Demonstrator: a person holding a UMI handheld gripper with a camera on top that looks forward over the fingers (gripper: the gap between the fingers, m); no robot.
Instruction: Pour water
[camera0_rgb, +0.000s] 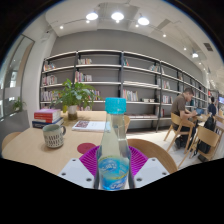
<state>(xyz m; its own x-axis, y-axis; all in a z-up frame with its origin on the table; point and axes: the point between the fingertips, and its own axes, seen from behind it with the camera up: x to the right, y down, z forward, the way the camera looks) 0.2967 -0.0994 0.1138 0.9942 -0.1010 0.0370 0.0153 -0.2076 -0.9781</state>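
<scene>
A clear plastic water bottle (113, 135) with a blue cap and a blue label stands upright between my fingers, close to the camera. My gripper (112, 152) is shut on the water bottle, its magenta pads (90, 157) pressing on the lower body from both sides. The bottle's base hangs over the light wooden table (25, 148). A striped mug (54, 135) stands on the table ahead and to the left of the fingers. How much water the bottle holds cannot be seen.
A stack of books (45, 118) and a potted plant (72, 96) sit beyond the mug. A book (90, 125) lies flat behind the bottle. To the right a person (182, 104) sits among wooden chairs (205, 140). Bookshelves (120, 80) line the back wall.
</scene>
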